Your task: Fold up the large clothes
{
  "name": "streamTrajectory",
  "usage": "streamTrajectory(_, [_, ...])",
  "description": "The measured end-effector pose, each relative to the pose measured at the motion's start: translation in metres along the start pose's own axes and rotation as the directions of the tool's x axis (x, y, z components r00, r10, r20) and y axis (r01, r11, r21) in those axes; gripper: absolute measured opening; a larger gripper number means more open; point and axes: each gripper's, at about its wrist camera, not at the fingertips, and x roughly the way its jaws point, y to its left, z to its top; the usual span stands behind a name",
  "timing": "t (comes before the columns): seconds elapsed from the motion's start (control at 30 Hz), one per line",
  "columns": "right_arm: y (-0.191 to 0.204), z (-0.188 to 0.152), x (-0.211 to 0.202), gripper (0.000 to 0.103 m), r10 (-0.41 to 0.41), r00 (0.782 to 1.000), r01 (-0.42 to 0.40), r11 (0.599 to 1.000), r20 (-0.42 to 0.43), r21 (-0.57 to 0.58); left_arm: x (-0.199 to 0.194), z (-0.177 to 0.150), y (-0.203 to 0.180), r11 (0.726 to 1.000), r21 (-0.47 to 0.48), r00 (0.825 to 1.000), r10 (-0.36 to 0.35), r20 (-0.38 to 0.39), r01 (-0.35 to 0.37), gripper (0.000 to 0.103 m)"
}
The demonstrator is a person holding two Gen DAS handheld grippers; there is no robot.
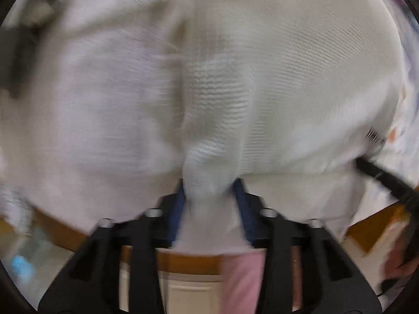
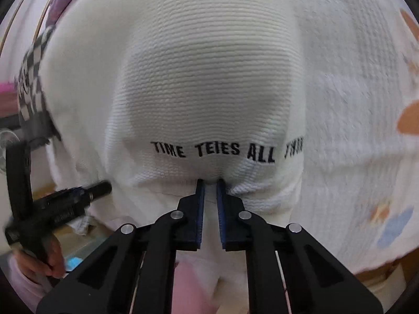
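A: White knit garment [image 2: 209,78], item one: spread over the desk [image 1: 183,261], near hem draped past the edge, black lettering [image 2: 227,153] just above that hem. Condition of the left gripper [image 1: 209,191]?

B: Fingers [image 1: 180,204] part-way apart with a pinched ridge of knit bunched between them; the view is blurred, so whether the pads really press the cloth I can't tell. Risk: if the hold is loose, that ridge slides out on the lift and the fold goes lopsided.

A: Right gripper [image 2: 209,191]?

B: Clenched on the hem just under the lettering, a thin layer only. Risk: it may hold one ply, so the under-layer stays behind and wrinkles. Uneven pulls between the two hands would also skew the hem line.

A: Surface?

B: Brown wooden desk edge, covered by a pale quilted cloth [image 2: 366,130] with orange and blue patches. It could drag along with the knit.

A: Surroundings?

B: Checkered fabric [image 2: 34,78] and something purple at far left; pink clothing of the person below the edge. Little else is legible.
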Motion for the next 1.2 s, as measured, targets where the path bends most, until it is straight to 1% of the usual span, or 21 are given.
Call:
streamTrajectory(0.07, [0.007,-0.004,-0.012,0.011,-0.044,0.998,0.042,0.997,-0.034,-0.063,-0.024,-0.003,0.001,0.998,0.016,0.997,0.068,0.034,-0.069,0.043])
streamTrajectory(0.1, [0.008,-0.006,-0.018,0.011,-0.042,0.998,0.039,0.997,-0.042,-0.07,-0.04,-0.002,0.001,0.999,0.007,0.997,0.051,0.061,-0.052,0.042])
streamTrajectory(0.13, [0.007,-0.005,-0.028,0.011,-0.008,0.999,0.007,0.999,-0.038,-0.049,-0.052,0.001,0.0,1.0,0.003,0.996,0.02,0.086,-0.021,0.042])
streamTrajectory(0.17, [0.005,-0.003,-0.039,0.011,0.008,1.0,-0.008,1.0,-0.014,-0.03,-0.069,0.007,-0.004,1.0,0.012,0.992,-0.025,0.124,0.024,0.043])
streamTrajectory(0.23, [0.005,0.009,-0.063,0.011,-0.007,0.998,0.008,1.0,0.067,-0.014,-0.094,0.022,-0.016,0.997,0.046,0.98,-0.065,0.186,0.057,0.042])
streamTrajectory(0.27, [0.007,0.022,-0.08,0.011,-0.043,0.99,0.046,0.999,0.137,-0.021,-0.103,0.034,-0.025,0.996,0.063,0.972,-0.077,0.22,0.065,0.042])
streamTrajectory(0.3, [0.008,0.029,-0.089,0.011,-0.061,0.983,0.067,0.997,0.175,-0.027,-0.11,0.049,-0.034,0.993,0.082,0.961,-0.104,0.255,0.085,0.042])
streamTrajectory(0.33, [0.012,0.043,-0.1,0.011,-0.083,0.969,0.095,0.995,0.234,-0.04,-0.114,0.062,-0.043,0.992,0.09,0.954,-0.115,0.277,0.093,0.042])
streamTrajectory(0.4, [0.016,0.065,-0.108,0.011,-0.121,0.946,0.146,0.987,0.301,-0.062,-0.113,0.098,-0.056,0.993,0.09,0.939,-0.1,0.33,0.075,0.042])
streamTrajectory(0.43, [0.012,0.076,-0.105,0.011,-0.13,0.941,0.158,0.985,0.313,-0.067,-0.105,0.112,-0.063,0.994,0.08,0.934,-0.1,0.343,0.077,0.041])
streamTrajectory(0.47, [0.01,0.091,-0.107,0.011,-0.12,0.937,0.146,0.987,0.327,-0.059,-0.097,0.127,-0.065,0.994,0.064,0.936,-0.1,0.338,0.083,0.04])
streamTrajectory(0.53, [0.016,0.116,-0.097,0.011,-0.091,0.936,0.113,0.992,0.339,-0.048,-0.07,0.159,-0.059,0.995,0.034,0.95,-0.1,0.295,0.094,0.04])
streamTrajectory(0.57, [0.017,0.127,-0.091,0.011,-0.099,0.937,0.124,0.991,0.335,-0.053,-0.056,0.169,-0.058,0.996,0.031,0.956,-0.093,0.278,0.088,0.04])
streamTrajectory(0.6, [0.026,0.136,-0.077,0.011,-0.111,0.94,0.135,0.99,0.324,-0.05,-0.045,0.177,-0.059,0.996,0.032,0.957,-0.09,0.274,0.085,0.04])
streamTrajectory(0.63, [0.021,0.148,-0.065,0.011,-0.118,0.948,0.132,0.991,0.296,-0.027,-0.041,0.182,-0.054,0.995,0.032,0.956,-0.096,0.279,0.091,0.04])
streamTrajectory(0.7, [0.017,0.159,-0.049,0.01,-0.098,0.958,0.098,0.995,0.269,0.015,-0.041,0.19,-0.049,0.993,0.014,0.951,-0.119,0.285,0.121,0.041])
streamTrajectory(0.8, [0.004,0.157,-0.05,0.009,-0.057,0.962,0.048,0.998,0.265,0.043,-0.044,0.196,-0.041,0.987,-0.006,0.951,-0.155,0.266,0.163,0.043])
streamTrajectory(0.93, [0.011,0.148,-0.059,0.009,-0.086,0.96,0.079,0.996,0.266,0.036,-0.056,0.188,-0.036,0.991,0.021,0.954,-0.135,0.268,0.134,0.043])
streamTrajectory(0.97, [0.014,0.14,-0.063,0.014,-0.091,0.961,0.085,0.996,0.261,0.034,-0.061,0.18,-0.037,0.991,0.021,0.953,-0.131,0.273,0.13,0.043])
streamTrajectory(1.1, [0.022,0.105,-0.072,0.014,-0.059,0.966,0.055,0.998,0.253,0.024,-0.074,0.133,-0.029,0.988,-0.002,0.947,-0.15,0.285,0.157,0.043])
streamTrajectory(1.2, [0.023,0.078,-0.065,0.014,-0.05,0.976,0.048,0.999,0.213,0.012,-0.069,0.099,-0.034,0.994,0.013,0.957,-0.104,0.271,0.104,0.043])
